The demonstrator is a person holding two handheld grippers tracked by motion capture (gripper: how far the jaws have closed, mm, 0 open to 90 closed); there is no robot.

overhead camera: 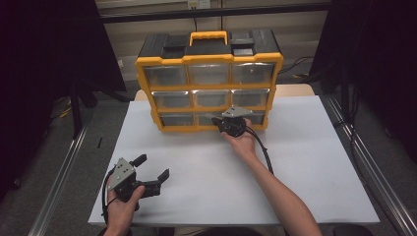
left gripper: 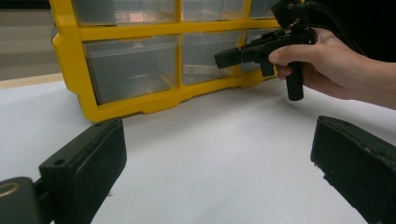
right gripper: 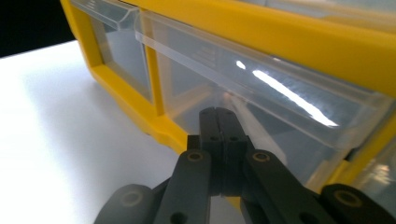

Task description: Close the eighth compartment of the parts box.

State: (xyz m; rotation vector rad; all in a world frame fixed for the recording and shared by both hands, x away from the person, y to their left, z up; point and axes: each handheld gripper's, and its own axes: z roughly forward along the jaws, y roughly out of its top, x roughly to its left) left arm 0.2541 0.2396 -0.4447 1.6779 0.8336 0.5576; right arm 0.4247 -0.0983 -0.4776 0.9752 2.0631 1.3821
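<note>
A: Organizer (overhead camera: 209,83): yellow plastic frame, black lid, clear glossy rectangular drawers. Long axis runs across the white table (overhead camera: 305,162), drawer fronts facing the person.

B: Right gripper (right gripper: 218,122)?

A: Jaws pressed together, tips at the bottom-row middle drawer (right gripper: 261,121), nothing pinched. Left gripper (overhead camera: 153,168) spread wide, well short of the organizer.

Your right gripper (overhead camera: 216,119) sits at the bottom row of the yellow drawer cabinet (overhead camera: 209,88), its tip at the middle clear drawer (overhead camera: 211,119), jaws pressed together. The cabinet stands upright at twelve o'clock on the white tabletop (overhead camera: 305,162), with its yellow handle (overhead camera: 209,37) on top. Your left gripper (overhead camera: 152,168) rests at seven o'clock near the tabletop's front edge, its jaws spread wide and pointing toward two o'clock, well apart from the cabinet.
</note>
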